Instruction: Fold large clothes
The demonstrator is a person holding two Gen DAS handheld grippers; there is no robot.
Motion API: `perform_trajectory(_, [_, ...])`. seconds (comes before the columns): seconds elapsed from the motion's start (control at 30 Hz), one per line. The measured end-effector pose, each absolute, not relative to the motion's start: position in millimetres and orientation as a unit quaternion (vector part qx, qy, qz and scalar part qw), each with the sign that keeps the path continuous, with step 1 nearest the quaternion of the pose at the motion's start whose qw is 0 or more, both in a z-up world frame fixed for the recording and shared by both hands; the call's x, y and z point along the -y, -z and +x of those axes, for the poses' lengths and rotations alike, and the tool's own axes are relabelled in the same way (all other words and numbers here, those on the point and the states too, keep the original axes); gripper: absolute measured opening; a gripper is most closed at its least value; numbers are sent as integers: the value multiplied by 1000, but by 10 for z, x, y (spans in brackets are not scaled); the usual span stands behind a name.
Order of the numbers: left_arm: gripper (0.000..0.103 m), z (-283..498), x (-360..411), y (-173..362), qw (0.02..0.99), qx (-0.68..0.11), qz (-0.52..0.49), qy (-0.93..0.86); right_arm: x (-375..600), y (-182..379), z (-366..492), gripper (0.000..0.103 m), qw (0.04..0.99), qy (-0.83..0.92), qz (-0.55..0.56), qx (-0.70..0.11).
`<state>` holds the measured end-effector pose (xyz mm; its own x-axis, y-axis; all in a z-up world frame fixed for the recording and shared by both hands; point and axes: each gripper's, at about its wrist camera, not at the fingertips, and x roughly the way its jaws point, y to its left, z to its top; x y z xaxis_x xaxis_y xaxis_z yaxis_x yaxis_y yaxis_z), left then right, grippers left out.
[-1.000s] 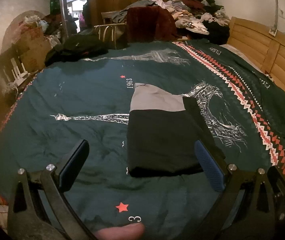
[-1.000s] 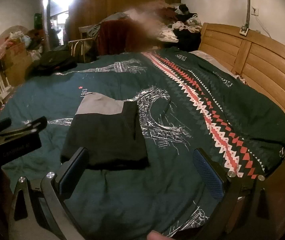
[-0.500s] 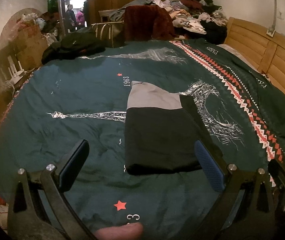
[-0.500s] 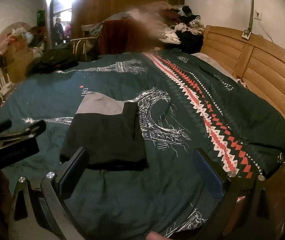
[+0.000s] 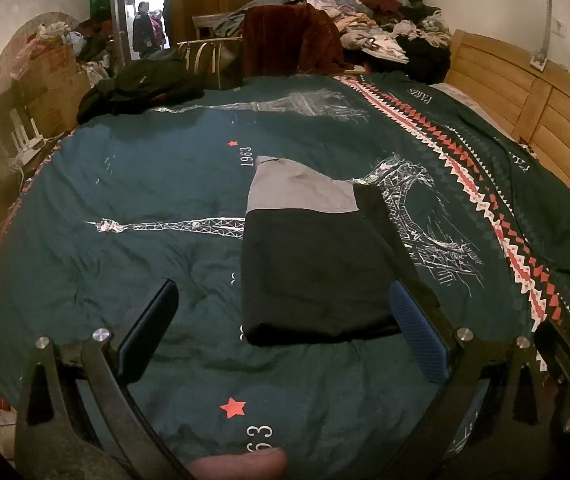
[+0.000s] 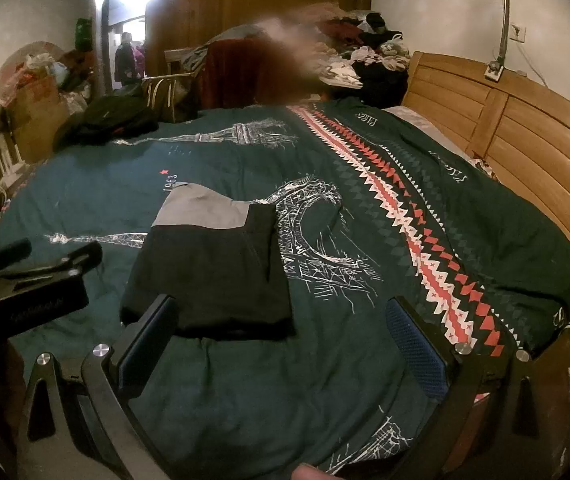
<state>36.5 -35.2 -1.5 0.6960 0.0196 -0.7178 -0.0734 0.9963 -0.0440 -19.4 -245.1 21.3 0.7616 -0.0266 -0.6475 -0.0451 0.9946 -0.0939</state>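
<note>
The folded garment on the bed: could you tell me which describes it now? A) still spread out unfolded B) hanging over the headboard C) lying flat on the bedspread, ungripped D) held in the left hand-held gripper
C: the folded garment lies flat on the bedspread, with both the left hand-held gripper and the right hand-held gripper open and holding nothing.

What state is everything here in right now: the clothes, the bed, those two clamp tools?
Black and grey garment: folded into a flat rectangle, lying on the bed.
Dark green printed bedspread: spread out, lightly wrinkled.
Left gripper: jaws wide open, holding nothing.
Right gripper: jaws wide open, holding nothing.
Heap of mixed clothes: unfolded, piled up.
Doorway: open.
</note>
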Motion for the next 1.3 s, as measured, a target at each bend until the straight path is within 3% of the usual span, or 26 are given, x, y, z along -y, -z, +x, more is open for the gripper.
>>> perform_trajectory(1.07, [103, 230, 265, -67, 927, -373, -33, -32, 2452, -296, -94, 103, 936, -21, -40, -348])
perform_trajectory(1.3, [103, 132, 167, -211, 942, -332, -37, -46, 2312, -410, -125, 103, 943, -45, -44, -326])
